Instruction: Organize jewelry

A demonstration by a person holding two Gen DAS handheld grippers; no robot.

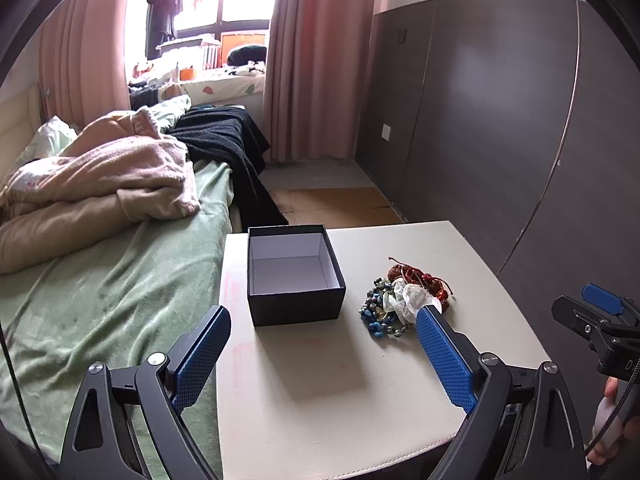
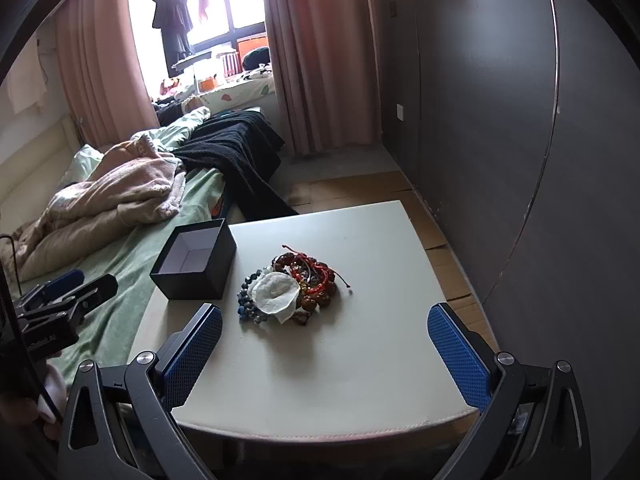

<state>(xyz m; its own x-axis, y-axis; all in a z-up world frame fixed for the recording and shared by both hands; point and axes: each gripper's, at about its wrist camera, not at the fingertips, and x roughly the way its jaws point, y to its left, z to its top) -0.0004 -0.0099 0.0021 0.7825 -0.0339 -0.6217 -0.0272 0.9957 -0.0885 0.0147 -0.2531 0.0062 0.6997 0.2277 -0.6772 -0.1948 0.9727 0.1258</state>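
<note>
Hardly any writing can be read. In the left wrist view, a single white letter "D" is seen at the lower right edge of the frame, on the black body of the right gripper [image 1: 600, 308]; the rest of the marking is cut off. In the right wrist view, a line of small white letters is printed on the black body of the left gripper [image 2: 80, 284] at the left edge, too blurred to be read.
</note>
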